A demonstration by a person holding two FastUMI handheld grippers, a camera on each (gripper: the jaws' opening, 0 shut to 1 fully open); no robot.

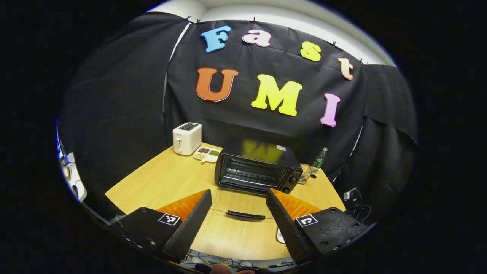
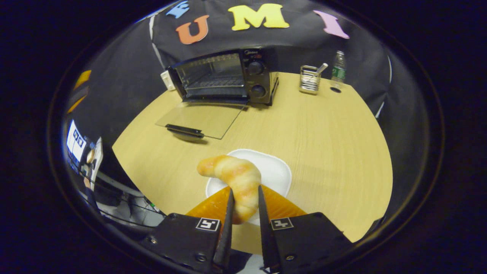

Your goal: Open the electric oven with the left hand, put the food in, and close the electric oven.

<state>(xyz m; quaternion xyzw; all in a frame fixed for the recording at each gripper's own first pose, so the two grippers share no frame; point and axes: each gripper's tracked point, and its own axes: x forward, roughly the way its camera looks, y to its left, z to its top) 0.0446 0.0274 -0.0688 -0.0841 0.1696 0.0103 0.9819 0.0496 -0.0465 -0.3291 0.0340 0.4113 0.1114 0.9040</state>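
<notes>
The black electric oven stands at the back of the wooden table with its glass door folded down flat, the dark handle at its front edge. My left gripper is open, its fingers wide apart just in front of the lowered door and above the handle, holding nothing. A golden croissant is pinched between the fingers of my right gripper, raised slightly over a white plate near the table's front.
A white toaster and a divided tray of food sit at the back left. A wire utensil holder and a plastic bottle stand to the oven's right. The table edge drops off near cables.
</notes>
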